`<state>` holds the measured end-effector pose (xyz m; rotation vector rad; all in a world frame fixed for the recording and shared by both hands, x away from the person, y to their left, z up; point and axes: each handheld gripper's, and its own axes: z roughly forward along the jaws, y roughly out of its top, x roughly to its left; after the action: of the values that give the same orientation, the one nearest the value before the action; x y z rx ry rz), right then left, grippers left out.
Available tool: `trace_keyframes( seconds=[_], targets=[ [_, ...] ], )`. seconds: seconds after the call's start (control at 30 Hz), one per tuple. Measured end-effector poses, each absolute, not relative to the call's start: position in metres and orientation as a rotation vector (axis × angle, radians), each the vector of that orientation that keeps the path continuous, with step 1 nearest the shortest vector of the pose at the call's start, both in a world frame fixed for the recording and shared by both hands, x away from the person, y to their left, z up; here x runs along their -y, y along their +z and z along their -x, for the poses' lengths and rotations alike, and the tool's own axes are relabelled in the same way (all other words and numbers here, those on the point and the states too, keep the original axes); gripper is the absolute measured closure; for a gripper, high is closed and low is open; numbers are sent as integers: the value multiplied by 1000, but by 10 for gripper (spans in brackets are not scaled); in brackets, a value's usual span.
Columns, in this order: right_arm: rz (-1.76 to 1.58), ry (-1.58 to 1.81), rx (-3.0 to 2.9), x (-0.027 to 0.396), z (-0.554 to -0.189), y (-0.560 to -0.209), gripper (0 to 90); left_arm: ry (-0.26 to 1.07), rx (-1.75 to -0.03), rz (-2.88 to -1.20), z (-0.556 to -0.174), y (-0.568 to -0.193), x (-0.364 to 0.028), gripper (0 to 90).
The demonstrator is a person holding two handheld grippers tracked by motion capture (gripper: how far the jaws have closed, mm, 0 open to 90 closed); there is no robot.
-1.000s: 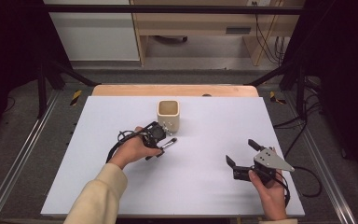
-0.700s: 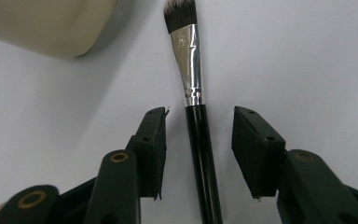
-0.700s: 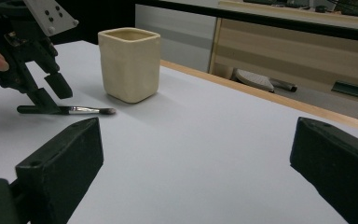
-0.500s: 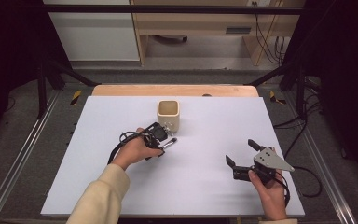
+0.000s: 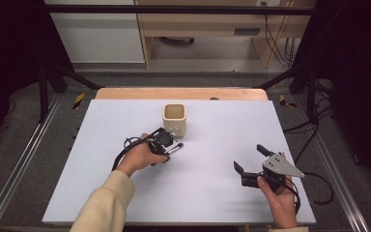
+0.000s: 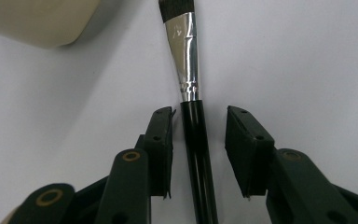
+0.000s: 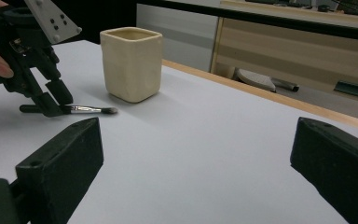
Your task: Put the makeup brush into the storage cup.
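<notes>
Between the left gripper's (image 6: pixel 199 154) parted jaws lies a brush (image 6: pixel 193 116).

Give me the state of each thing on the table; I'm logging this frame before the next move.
Cup: upright, open top, looks empty, apart from the brush.
Brush: lying flat on the table, bristles toward the cup, handle between the left tongs' jaws.
Left tongs: open, jaws either side of the brush handle, not yet closed on it.
Right tongs: open wide, holding nothing.
</notes>
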<state>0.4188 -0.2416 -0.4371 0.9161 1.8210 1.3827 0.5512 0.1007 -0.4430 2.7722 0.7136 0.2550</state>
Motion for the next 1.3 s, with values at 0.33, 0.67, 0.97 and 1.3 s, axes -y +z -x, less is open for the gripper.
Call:
trace_keyframes(
  seconds=[0.33, 0.67, 0.97, 1.3],
  targets=[
    [-917, 1383, -1826, 241, -419, -437, 28, 260, -731, -2760, -553, -444, -103, 676],
    [-915, 1383, -1829, 241, -419, -438, 28, 220, -751, -2758, -553, -445, -102, 773],
    [-919, 1380, -1831, 240, -419, -438, 28, 238, -743, -2742, -550, -445, -105, 789],
    [-911, 1374, -1836, 239, -420, -439, 31, 294, -769, -2643, -543, -434, -123, 790]
  ],
)
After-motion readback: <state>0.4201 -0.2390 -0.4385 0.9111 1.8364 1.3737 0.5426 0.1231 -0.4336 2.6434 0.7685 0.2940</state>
